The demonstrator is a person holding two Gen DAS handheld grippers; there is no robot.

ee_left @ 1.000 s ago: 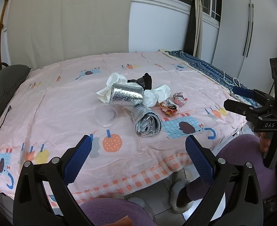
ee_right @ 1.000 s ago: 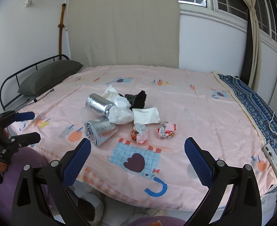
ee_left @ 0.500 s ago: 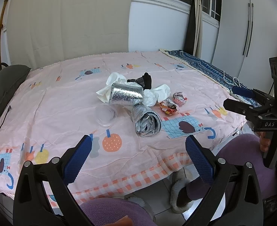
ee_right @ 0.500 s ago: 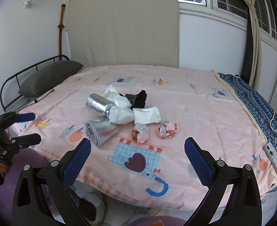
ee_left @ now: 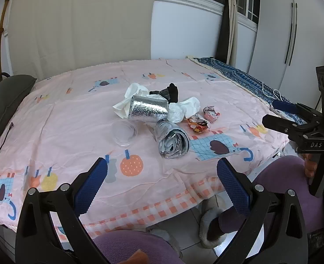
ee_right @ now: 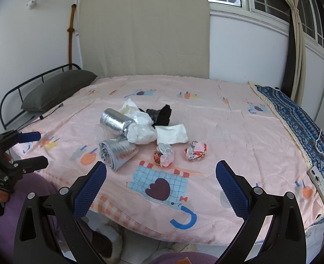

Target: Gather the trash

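Where 2 foil rolls (ee_left: 159, 123) lie, wrappers (ee_right: 178, 154), tissues (ee_right: 171, 134) alongside.

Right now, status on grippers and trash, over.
Left gripper open, right gripper open, both empty. Trash pile untouched mid-bed. Nothing blocking approach.

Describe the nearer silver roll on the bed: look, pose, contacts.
The nearer silver roll is quilted, foil-like sheet wound into a loose spiral, its grey layered end facing the bed's near edge. It lies on its side on the pink bedsheet, just in front of the second silver roll; whether they touch is unclear. Nothing grips it.
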